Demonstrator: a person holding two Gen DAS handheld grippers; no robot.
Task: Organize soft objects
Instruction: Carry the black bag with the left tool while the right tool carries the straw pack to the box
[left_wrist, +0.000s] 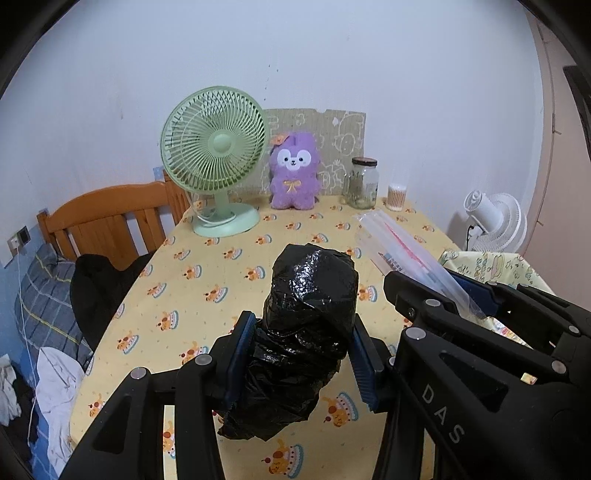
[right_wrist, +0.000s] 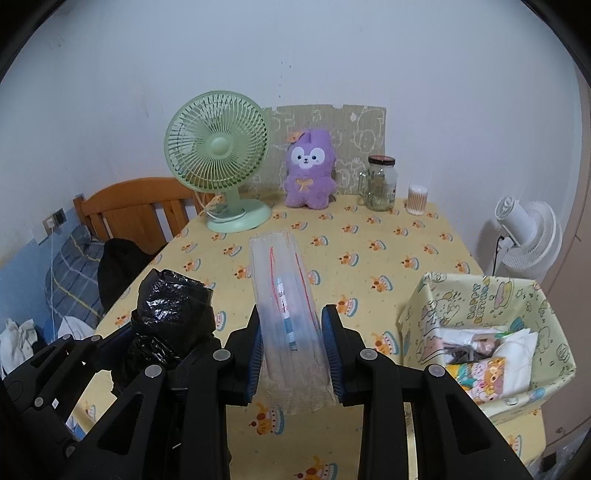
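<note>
My left gripper (left_wrist: 301, 356) is shut on a crumpled black plastic bag (left_wrist: 308, 325) and holds it above the yellow tablecloth (left_wrist: 207, 266); the bag also shows in the right wrist view (right_wrist: 170, 314). My right gripper (right_wrist: 293, 350) is shut on a roll of clear plastic bags (right_wrist: 286, 302) and holds it up off the table; the roll also shows in the left wrist view (left_wrist: 402, 247). A patterned yellow storage box (right_wrist: 439, 299) at the right holds several soft packets and cloths. A purple plush toy (right_wrist: 310, 171) sits at the back of the table.
A green desk fan (right_wrist: 218, 155) stands at the back left, a glass jar (right_wrist: 380, 182) and a tub of cotton swabs (right_wrist: 417, 199) at the back right. A white floor fan (right_wrist: 524, 236) stands right of the table. A wooden bed headboard (left_wrist: 107, 214) and bedding lie to the left.
</note>
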